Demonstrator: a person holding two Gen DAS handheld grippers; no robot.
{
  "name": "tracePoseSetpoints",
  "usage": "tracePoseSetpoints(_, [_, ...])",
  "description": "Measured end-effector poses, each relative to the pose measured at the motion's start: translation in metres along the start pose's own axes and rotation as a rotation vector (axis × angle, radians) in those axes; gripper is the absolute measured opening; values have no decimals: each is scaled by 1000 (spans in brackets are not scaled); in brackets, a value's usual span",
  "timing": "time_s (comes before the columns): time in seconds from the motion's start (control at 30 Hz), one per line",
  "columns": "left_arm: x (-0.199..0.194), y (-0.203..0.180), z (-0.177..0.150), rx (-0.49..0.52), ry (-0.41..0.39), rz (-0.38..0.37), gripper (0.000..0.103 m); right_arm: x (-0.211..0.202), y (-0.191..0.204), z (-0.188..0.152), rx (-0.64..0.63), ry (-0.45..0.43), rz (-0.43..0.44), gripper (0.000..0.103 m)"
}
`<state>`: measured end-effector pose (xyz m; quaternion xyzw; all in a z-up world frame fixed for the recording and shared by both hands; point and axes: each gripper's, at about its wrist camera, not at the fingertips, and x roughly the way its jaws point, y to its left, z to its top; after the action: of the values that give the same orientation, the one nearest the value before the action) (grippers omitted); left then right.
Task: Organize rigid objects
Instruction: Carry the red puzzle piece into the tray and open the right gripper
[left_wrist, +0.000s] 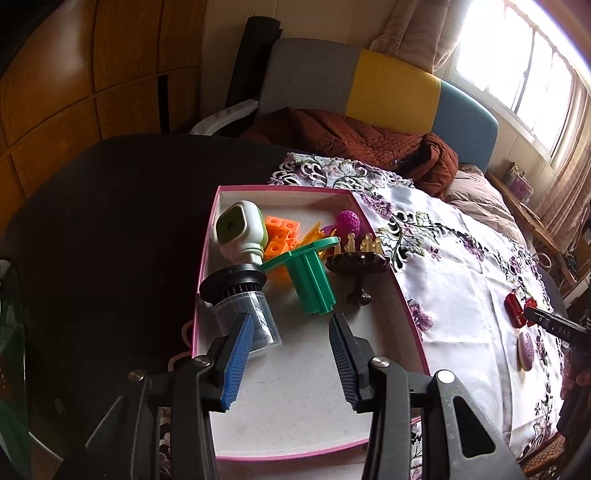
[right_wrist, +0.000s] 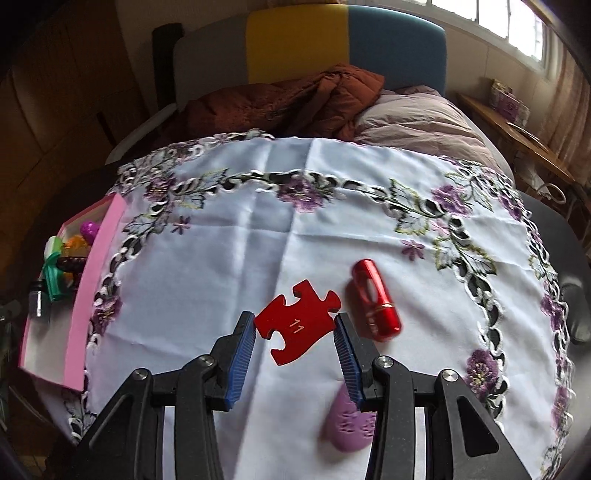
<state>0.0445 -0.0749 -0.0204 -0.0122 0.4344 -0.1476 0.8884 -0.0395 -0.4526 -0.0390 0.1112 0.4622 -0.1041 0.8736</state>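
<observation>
My right gripper (right_wrist: 296, 325) is shut on a flat red puzzle piece (right_wrist: 295, 325) marked 11, held just above the white flowered cloth (right_wrist: 258, 240). To its right a red metal tube (right_wrist: 376, 299) lies on the cloth, and a purple oval piece (right_wrist: 347, 428) lies under the right finger. My left gripper (left_wrist: 291, 328) hangs open over the bare floor of the pink-edged box (left_wrist: 406, 302), with nothing between its pads. The box holds a clear jar with a black lid (left_wrist: 243, 302), a white-green toy (left_wrist: 240, 229), orange cubes (left_wrist: 280, 232), a green stand (left_wrist: 310, 273), a purple ball (left_wrist: 347, 221) and a dark pedestal (left_wrist: 358, 269).
The box (right_wrist: 96, 266) sits at the cloth's left edge on a dark round table (left_wrist: 110, 221). Behind the table are a rust-coloured jacket (left_wrist: 362, 140), a pale quilt (right_wrist: 424, 129) and a grey, yellow and blue headboard (left_wrist: 369, 85). A wooden shelf (right_wrist: 517, 136) runs under the window on the right.
</observation>
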Motion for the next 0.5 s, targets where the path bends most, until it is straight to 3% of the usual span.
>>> tracePoseSetpoints(0.5, [-3, 19, -4, -30, -1, 10, 43, -7, 199, 4, -346, -16, 303, 44])
